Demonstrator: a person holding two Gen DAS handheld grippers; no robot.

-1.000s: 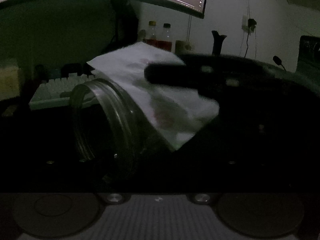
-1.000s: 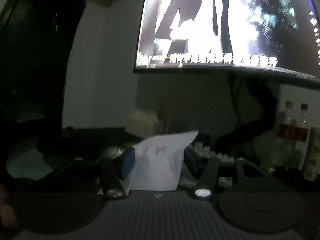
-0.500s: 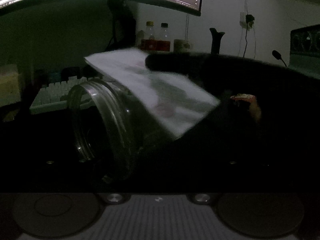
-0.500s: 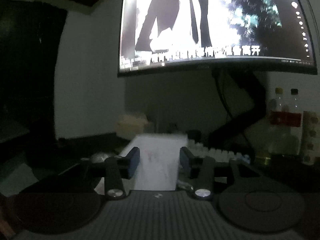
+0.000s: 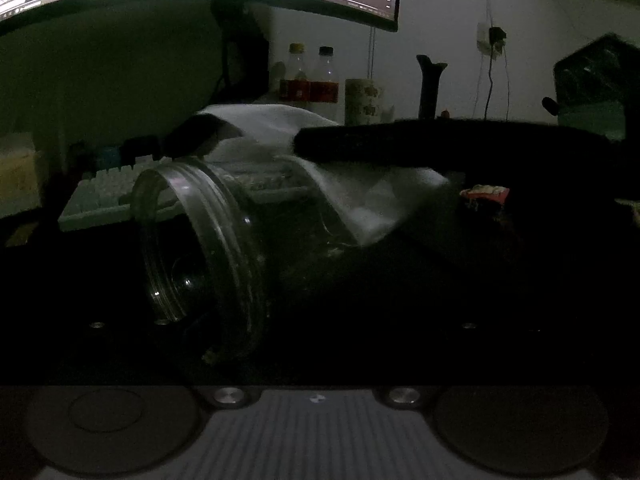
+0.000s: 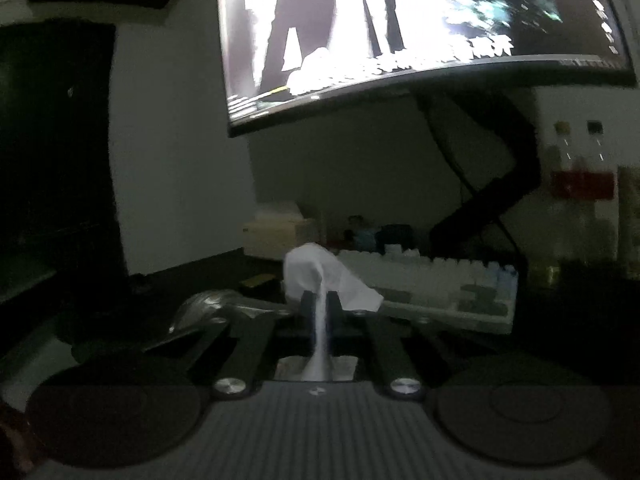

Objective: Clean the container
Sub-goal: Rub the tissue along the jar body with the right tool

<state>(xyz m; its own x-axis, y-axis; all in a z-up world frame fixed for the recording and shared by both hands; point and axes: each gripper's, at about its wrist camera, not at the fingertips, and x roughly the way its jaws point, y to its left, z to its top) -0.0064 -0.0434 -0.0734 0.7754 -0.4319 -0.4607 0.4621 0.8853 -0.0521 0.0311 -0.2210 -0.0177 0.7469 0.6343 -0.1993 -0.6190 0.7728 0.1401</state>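
Observation:
A clear glass jar [image 5: 200, 240] lies tilted on its side in the left wrist view, mouth to the left, raised off the dark desk. It sits between the dark, barely visible fingers of my left gripper [image 5: 304, 276], which looks shut on it. A white tissue [image 5: 360, 196] drapes over the jar's upper side. My right gripper [image 5: 308, 142] reaches in from the right as a dark bar above the jar. In the right wrist view my right gripper [image 6: 320, 300] has its jaws closing, with the pads pressed on the bunched tissue [image 6: 316, 272].
A large lit monitor [image 6: 400, 32] hangs over the back of the desk. Below it lie a pale keyboard [image 5: 104, 196], two bottles [image 5: 312, 80] and a cup [image 5: 362, 100]. A pale box [image 6: 276, 236] stands at the back left, and a red wrapper [image 5: 486, 193] lies right of the jar.
My right gripper's jaws have closed on the tissue, which went from a flat sheet to a pinched, crumpled wad. The tissue now lies lower on the jar. The jar has stayed put.

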